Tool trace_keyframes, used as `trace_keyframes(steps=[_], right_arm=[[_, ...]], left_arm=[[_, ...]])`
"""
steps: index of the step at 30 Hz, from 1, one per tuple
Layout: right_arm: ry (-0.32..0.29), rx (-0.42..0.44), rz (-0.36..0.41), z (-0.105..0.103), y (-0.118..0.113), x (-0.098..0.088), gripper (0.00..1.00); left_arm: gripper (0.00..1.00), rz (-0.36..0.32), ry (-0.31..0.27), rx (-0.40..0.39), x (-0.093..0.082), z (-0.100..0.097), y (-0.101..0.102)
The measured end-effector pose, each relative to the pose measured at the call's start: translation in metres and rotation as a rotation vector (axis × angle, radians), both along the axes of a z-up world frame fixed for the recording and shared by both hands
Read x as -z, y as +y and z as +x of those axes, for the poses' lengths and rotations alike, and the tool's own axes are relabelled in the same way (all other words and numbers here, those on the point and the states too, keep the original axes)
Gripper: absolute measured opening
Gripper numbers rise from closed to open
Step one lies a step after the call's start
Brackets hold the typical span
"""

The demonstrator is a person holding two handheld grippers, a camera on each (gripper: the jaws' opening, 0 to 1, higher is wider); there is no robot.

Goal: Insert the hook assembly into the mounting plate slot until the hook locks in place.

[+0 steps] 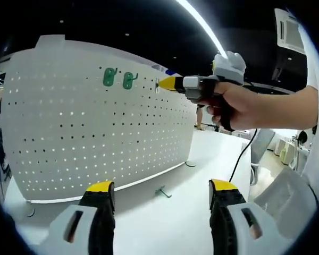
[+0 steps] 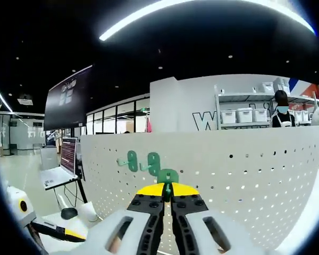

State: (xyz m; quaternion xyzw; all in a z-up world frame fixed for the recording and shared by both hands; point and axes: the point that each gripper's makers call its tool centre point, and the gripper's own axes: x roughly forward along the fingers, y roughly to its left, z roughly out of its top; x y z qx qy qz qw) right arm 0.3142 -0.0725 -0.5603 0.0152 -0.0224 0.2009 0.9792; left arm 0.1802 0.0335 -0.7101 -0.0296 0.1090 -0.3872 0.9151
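- The left gripper (image 1: 162,194) is hovering with jaws spread wide, gripping nothing.
- A loose green metal hook (image 1: 162,192) is lying on the white table (image 1: 165,223).
- The right gripper (image 2: 168,192) is pinching a green plastic hook (image 2: 168,177) against the white perforated pegboard (image 2: 244,175), beside two mounted green hooks (image 2: 143,161).

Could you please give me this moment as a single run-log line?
right hand-held gripper: shut on hook at pegboard | left hand-held gripper: open, idle | mounted hooks: two | spare hook: on table
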Motion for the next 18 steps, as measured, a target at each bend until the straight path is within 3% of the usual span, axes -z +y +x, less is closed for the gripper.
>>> trace_keyframes(steps=[18], right_arm=[[-0.051, 0.052, -0.024, 0.028, -0.003, -0.015, 0.0]], left_arm=[[0.74, 0.021, 0.005, -0.013, 0.008, -0.008, 0.008]])
